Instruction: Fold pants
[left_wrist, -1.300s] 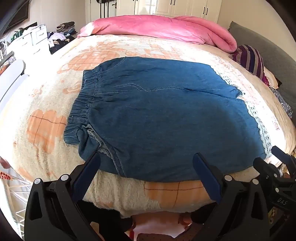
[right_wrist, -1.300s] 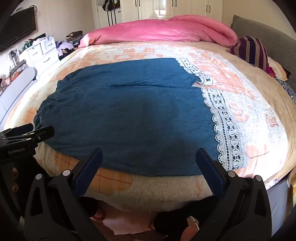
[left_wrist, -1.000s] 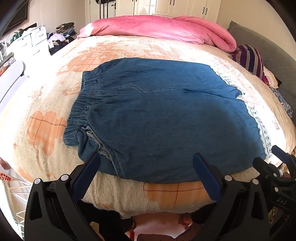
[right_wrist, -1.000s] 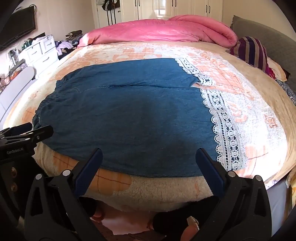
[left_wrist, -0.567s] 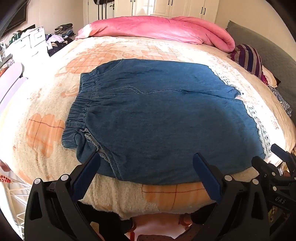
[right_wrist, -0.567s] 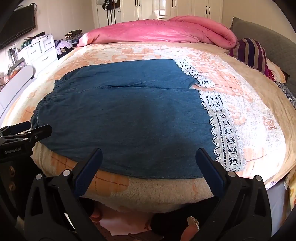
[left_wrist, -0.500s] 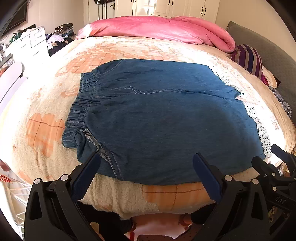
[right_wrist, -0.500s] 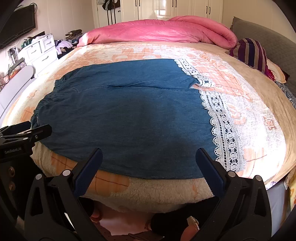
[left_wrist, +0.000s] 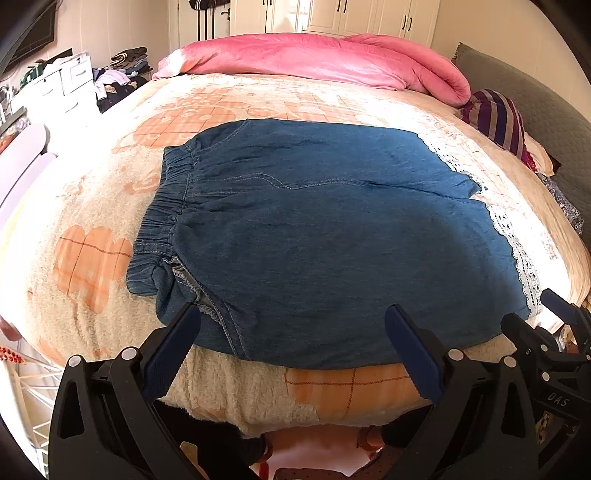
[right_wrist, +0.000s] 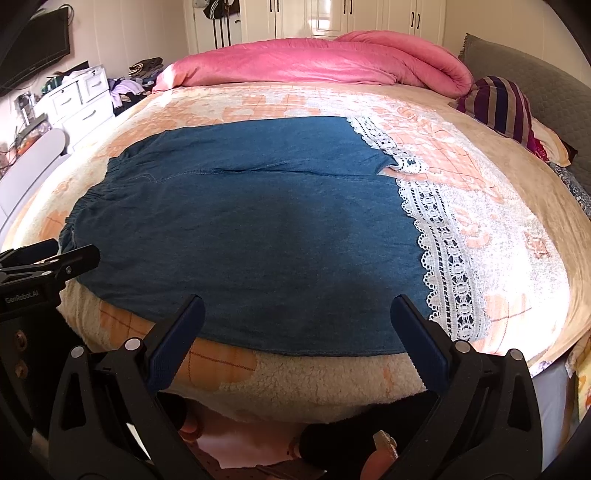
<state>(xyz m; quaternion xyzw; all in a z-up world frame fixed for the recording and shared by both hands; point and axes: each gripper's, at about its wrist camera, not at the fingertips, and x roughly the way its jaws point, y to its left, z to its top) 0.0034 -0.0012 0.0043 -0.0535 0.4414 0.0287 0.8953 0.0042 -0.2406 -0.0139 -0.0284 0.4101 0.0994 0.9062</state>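
the denim pants (left_wrist: 332, 229) lie spread flat on the near part of the bed (left_wrist: 92, 206), their near edge running along the mattress edge just ahead of both grippers. the long axis runs left to right across the view: the gathered elastic waistband (left_wrist: 162, 221) points to the left, and the white lace hems (right_wrist: 439, 258) point to the right. the two legs lie side by side, one nearer and one farther, with the stitched seam between them.

the left gripper (left_wrist: 291, 336) hangs at the near edge by the waist end, its blue pads wide apart and holding nothing. the right gripper (right_wrist: 295, 325) hangs at the near edge toward the hem end, likewise spread and empty.

likely trouble: near the waist corner the cloth is bunched and turned over, showing a pale inner seam, so a pinch there may take only one layer or fold the lump in. the plush blanket under the pants is soft, and a low pinch may catch it too. uneven lifting by the two sides would skew the fold and leave the lace misaligned.

beyond lie a pink duvet (left_wrist: 317, 59) and a striped pillow (right_wrist: 498, 107).
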